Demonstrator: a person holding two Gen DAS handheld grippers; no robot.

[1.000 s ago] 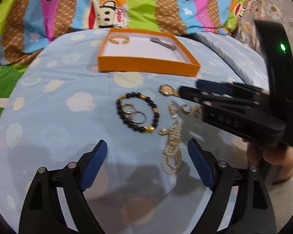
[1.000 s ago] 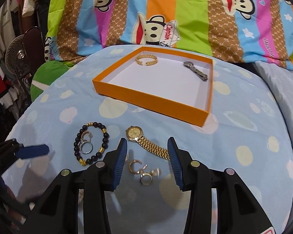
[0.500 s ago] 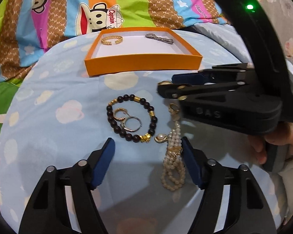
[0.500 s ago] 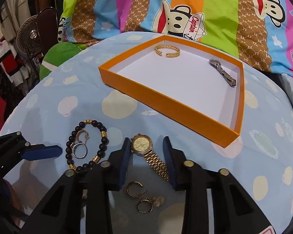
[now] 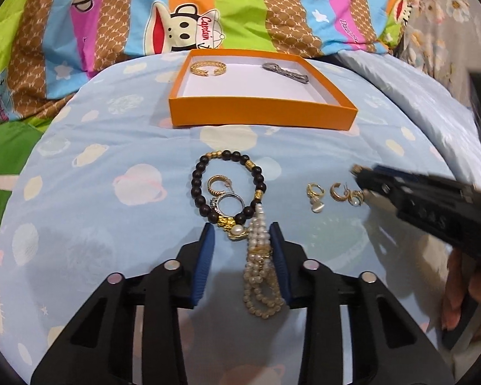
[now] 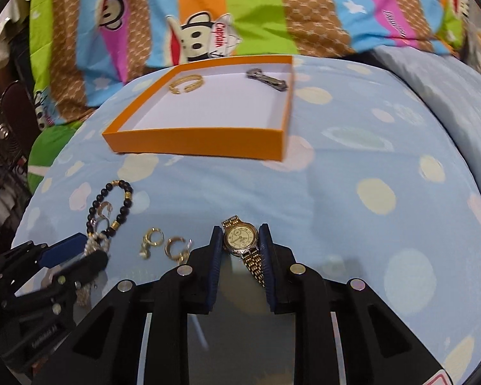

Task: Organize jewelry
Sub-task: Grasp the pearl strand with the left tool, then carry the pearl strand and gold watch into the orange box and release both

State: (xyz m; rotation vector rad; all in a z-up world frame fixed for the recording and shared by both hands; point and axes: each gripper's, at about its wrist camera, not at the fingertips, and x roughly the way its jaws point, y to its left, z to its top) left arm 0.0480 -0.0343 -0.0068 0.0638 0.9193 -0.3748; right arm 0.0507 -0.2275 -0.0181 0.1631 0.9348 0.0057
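- The left gripper (image 5: 242,240) is closing; a white pearl bracelet (image 5: 261,272) lies between its blue pads, against the right one only.
- The right gripper (image 6: 240,243) is nearly closed, clamping a gold wristwatch (image 6: 240,239) by its case.
- Just ahead of the left gripper sits a black bead bracelet (image 5: 197,189).
- Farther ahead on the blue bedsheet (image 5: 96,166) rests an orange cardboard box (image 5: 259,110).
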